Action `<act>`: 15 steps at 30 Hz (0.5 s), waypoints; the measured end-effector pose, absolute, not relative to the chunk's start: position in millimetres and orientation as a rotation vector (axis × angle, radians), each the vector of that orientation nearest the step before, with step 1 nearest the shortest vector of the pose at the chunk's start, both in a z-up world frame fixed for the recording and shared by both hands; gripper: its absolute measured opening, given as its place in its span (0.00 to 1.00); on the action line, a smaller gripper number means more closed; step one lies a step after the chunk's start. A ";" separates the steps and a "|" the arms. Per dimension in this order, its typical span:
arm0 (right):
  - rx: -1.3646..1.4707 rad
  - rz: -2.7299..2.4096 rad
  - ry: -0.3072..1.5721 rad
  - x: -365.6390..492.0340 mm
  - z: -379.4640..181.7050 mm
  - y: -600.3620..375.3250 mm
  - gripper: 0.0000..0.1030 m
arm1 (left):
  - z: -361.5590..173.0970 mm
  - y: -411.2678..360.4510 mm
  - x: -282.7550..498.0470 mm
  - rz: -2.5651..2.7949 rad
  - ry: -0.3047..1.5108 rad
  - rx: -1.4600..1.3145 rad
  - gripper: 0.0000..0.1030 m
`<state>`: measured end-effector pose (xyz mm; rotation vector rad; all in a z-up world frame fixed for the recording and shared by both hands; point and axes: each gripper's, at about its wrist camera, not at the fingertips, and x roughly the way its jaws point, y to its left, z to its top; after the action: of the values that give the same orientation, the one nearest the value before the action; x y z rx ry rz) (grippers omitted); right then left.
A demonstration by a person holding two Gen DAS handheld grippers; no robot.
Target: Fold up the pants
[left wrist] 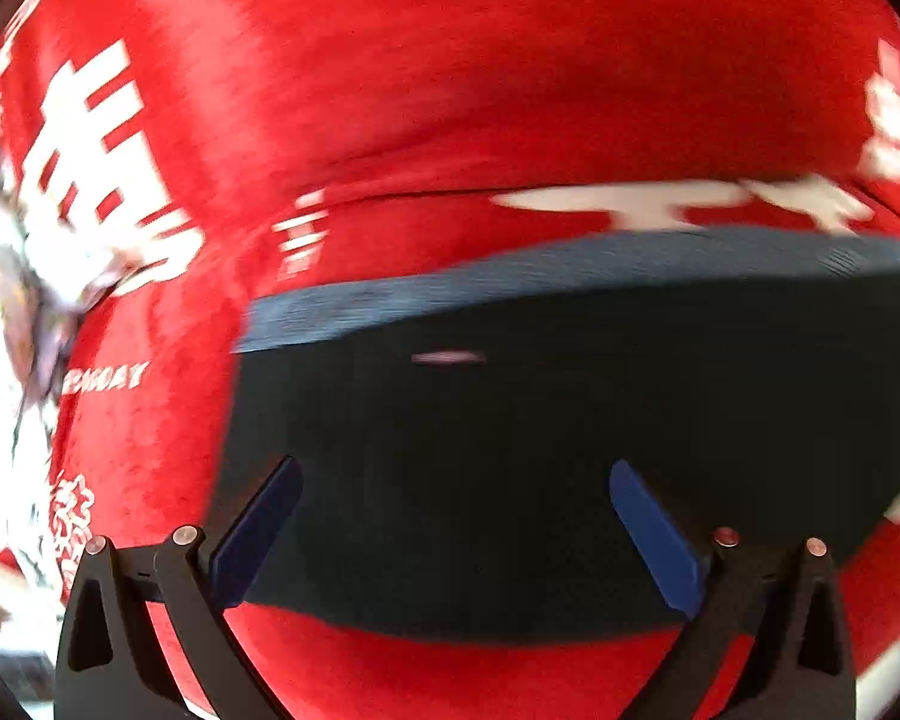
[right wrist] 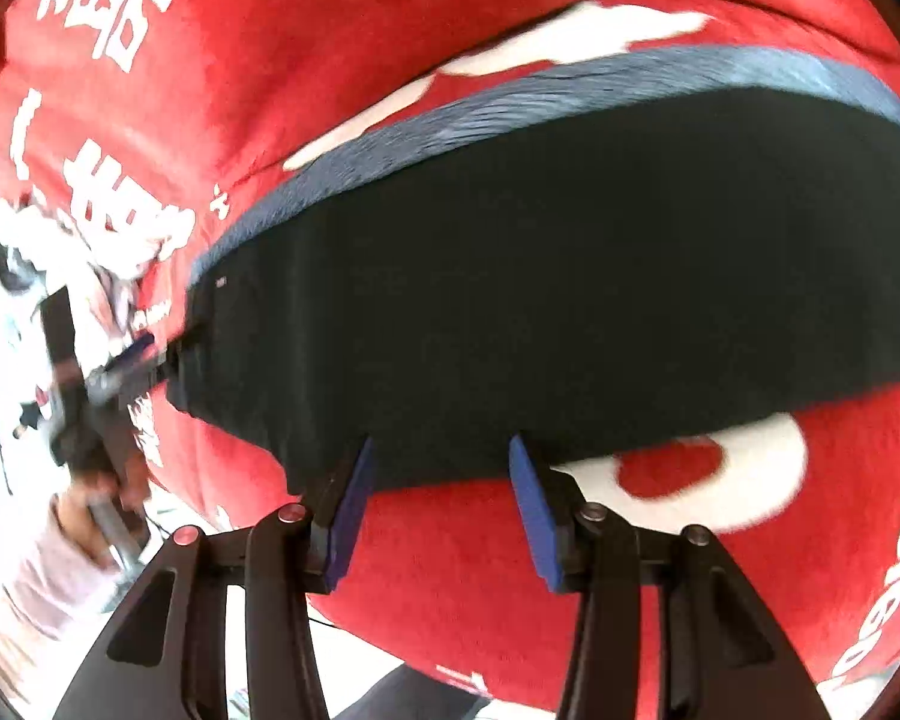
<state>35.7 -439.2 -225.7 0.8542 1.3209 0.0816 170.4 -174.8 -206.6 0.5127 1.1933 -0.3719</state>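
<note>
The dark pants [left wrist: 540, 432] lie folded flat on a red cloth with white lettering [left wrist: 390, 90]; a blue-grey band runs along their far edge. My left gripper [left wrist: 456, 474] is open, its blue fingers spread wide over the pants' near part. In the right wrist view the pants [right wrist: 570, 276] fill the middle. My right gripper [right wrist: 441, 450] is open at their near edge, holding nothing. The left gripper [right wrist: 150, 354] shows there at the pants' left corner, held by a hand.
The red cloth [right wrist: 510, 588] covers the table all round the pants. A bright white area with clutter [left wrist: 0, 360] lies past the cloth's left edge. A person's sleeve and hand [right wrist: 72, 534] are at the lower left of the right wrist view.
</note>
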 end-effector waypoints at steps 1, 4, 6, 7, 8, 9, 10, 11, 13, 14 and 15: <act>0.863 0.071 1.321 29.7 -225.8 -443.6 0.49 | -205.2 -188.1 160.6 -0.405 1.199 0.516 1.00; 0.876 0.030 1.318 12.4 -226.5 -462.0 0.49 | -203.8 -233.5 137.0 -0.493 1.218 0.522 1.00; 0.892 -0.003 1.309 -2.2 -227.6 -481.8 0.49 | -204.9 -268.0 120.9 -0.568 1.229 0.526 1.00; 0.902 -0.020 1.304 -8.3 -229.1 -492.7 0.49 | -205.2 -281.7 114.3 -0.596 1.228 0.536 1.00; 0.913 -0.041 1.300 -15.5 -230.3 -504.7 0.49 | -205.7 -299.7 105.1 -0.627 1.218 0.559 1.00; 0.928 -0.075 1.291 -25.8 -232.0 -520.8 0.50 | -206.1 -313.5 97.6 -0.647 1.206 0.579 1.00; 0.942 -0.101 1.283 -33.6 -233.7 -533.5 0.50 | -206.8 -327.3 90.6 -0.664 1.192 0.598 1.00; 0.957 -0.123 1.275 -45.3 -232.4 -550.2 0.50 | -206.4 -344.3 82.0 -0.675 1.180 0.613 1.00; 1.001 -0.183 1.251 -64.0 -235.9 -580.0 0.50 | -206.4 -369.4 72.1 -0.690 1.186 0.604 1.00; 1.023 -0.211 1.239 -72.8 -237.9 -593.1 0.50 | -207.3 -380.6 69.3 -0.695 1.196 0.592 1.00; 1.050 -0.241 1.225 -82.7 -240.5 -607.2 0.50 | -208.4 -392.5 64.0 -0.697 1.206 0.584 1.00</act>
<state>-82.7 -607.2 -240.5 1.0496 1.2249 -0.2407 64.0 -392.5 -208.4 0.5842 1.2059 -0.6970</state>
